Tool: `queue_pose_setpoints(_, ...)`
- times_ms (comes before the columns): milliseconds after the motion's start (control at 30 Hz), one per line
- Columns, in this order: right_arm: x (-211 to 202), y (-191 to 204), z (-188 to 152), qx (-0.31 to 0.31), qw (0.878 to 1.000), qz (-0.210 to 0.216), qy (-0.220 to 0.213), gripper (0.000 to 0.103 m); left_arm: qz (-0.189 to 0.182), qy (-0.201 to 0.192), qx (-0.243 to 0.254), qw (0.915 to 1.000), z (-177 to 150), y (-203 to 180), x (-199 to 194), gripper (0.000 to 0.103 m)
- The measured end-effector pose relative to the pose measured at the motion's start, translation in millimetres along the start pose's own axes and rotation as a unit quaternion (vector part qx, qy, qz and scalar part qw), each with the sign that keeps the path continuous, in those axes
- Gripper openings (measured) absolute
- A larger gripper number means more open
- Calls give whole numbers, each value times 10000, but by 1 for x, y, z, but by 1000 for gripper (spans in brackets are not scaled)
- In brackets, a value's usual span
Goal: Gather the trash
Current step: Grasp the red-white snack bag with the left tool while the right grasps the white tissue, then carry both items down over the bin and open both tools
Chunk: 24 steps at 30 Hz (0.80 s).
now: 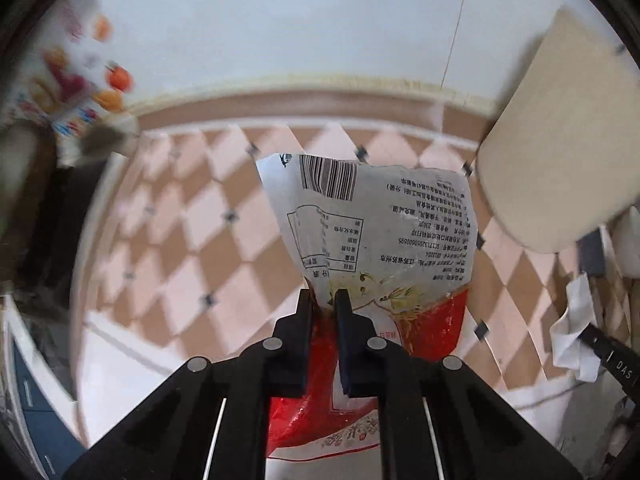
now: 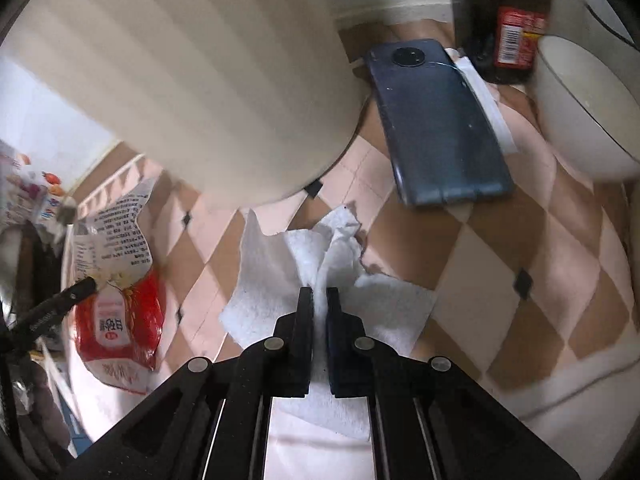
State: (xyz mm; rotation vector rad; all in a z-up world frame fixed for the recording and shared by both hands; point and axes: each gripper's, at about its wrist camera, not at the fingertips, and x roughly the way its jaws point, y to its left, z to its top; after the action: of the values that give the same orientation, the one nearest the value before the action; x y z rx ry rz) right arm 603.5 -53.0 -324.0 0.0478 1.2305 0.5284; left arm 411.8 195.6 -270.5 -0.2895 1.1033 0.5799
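Left gripper (image 1: 325, 300) angled steeply down, clamped on snack bag (image 1: 384, 224), right gripper (image 2: 319, 300) likewise pinching crumpled tissue (image 2: 320, 256), apparently tabletop.

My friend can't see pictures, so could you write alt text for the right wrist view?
The right gripper pinches a crumpled white tissue on a checkered tablecloth. Beyond lie a dark phone, a white bowl and a red snack bag.

This looks like a home, likely a dining or kitchen corner. My surface (image 2: 500, 248) wears a cloth of pink and tan diamonds. Beyond my right tongs (image 2: 319, 296) lies a dark phone (image 2: 436, 128) face down, with a brown sauce bottle (image 2: 508, 20) and a cream bowl (image 2: 580, 112) farther right. Left of them stands a ribbed cream container (image 2: 208, 80). A plain white wall (image 1: 280, 20) rises past my left tongs (image 1: 325, 298).
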Motion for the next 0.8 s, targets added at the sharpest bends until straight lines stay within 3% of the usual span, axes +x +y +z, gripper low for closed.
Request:
queue_pose_setpoints(133, -35, 3, -32, 162, 9992, 341, -88, 6, 111, -380, -10, 9992, -30, 9, -60, 8)
queue_pose_setpoints(233, -68, 12, -67, 168, 9985, 471, -228, 6, 315, -679, 68, 9972, -72, 26, -104, 8)
queue_pose_setpoints(400, -133, 33, -158, 96, 9974, 514, -493, 6, 180, -877, 250, 9957, -153, 48, -149, 8)
queue_pose_setpoints(600, -183, 46, -297, 157, 9974, 258, -655, 6, -396, -588, 462, 9964, -245, 73, -163, 8)
queue_pose_setpoints(800, -187, 47, -420, 416, 9989, 87, -217, 6, -808, 123, 479, 9955, -326, 87, -140, 8)
